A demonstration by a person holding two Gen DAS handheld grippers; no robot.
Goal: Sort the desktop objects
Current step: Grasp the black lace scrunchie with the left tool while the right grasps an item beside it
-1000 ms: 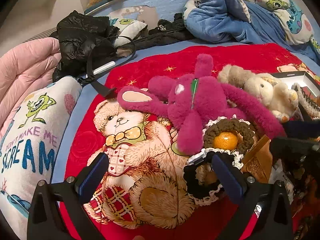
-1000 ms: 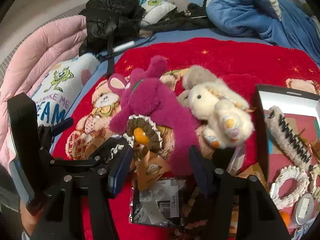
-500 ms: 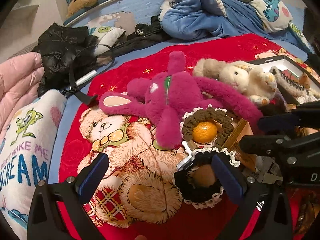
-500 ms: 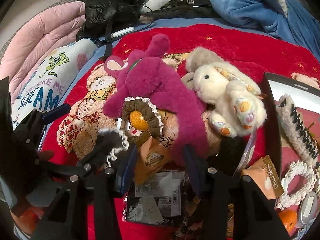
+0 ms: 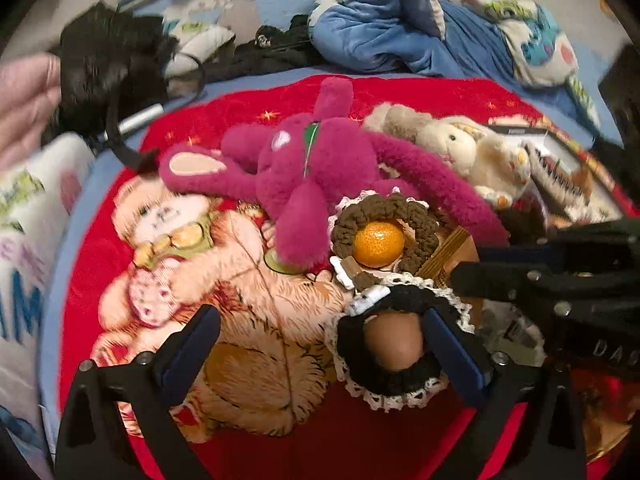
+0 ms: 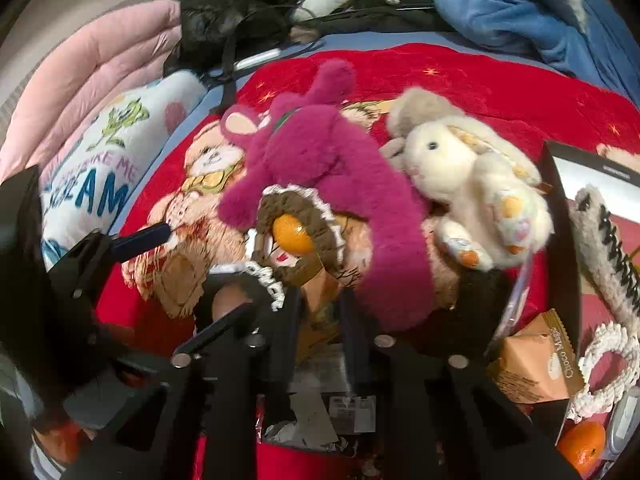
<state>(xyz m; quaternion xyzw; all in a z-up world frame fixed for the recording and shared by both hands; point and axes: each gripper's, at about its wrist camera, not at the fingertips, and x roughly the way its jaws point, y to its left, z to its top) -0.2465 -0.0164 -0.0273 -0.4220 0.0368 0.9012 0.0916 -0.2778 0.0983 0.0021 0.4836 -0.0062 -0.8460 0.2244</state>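
On the red bear blanket [image 5: 248, 432] lie a magenta plush rabbit [image 5: 312, 168], a cream plush rabbit [image 6: 472, 176], a brown crochet scrunchie [image 5: 384, 208] ringing an orange [image 5: 378, 242], and a black lace-edged scrunchie [image 5: 392, 376]. My left gripper [image 5: 320, 348] is open; its right finger [image 5: 456, 352] rests against the black scrunchie. My right gripper [image 6: 318, 312] has narrowed around a brown snack packet [image 6: 320, 288] just below the brown scrunchie; whether the pads touch it is hidden. The right gripper also shows at the right of the left wrist view [image 5: 560, 264].
An open black box [image 6: 560, 240] at right holds a fuzzy hair claw [image 6: 600, 248], a white scrunchie [image 6: 612, 344], an orange [image 6: 582, 442] and a Choco packet [image 6: 536, 364]. A clear bag [image 6: 320, 412] lies under my right gripper. Pillows, a black jacket [image 6: 232, 4] and blue bedding [image 6: 532, 8] ring the blanket.
Both grippers moved forward and down toward the scrunchies. My right gripper's fingers closed in from wide open around the brown packet. My left gripper stayed open.
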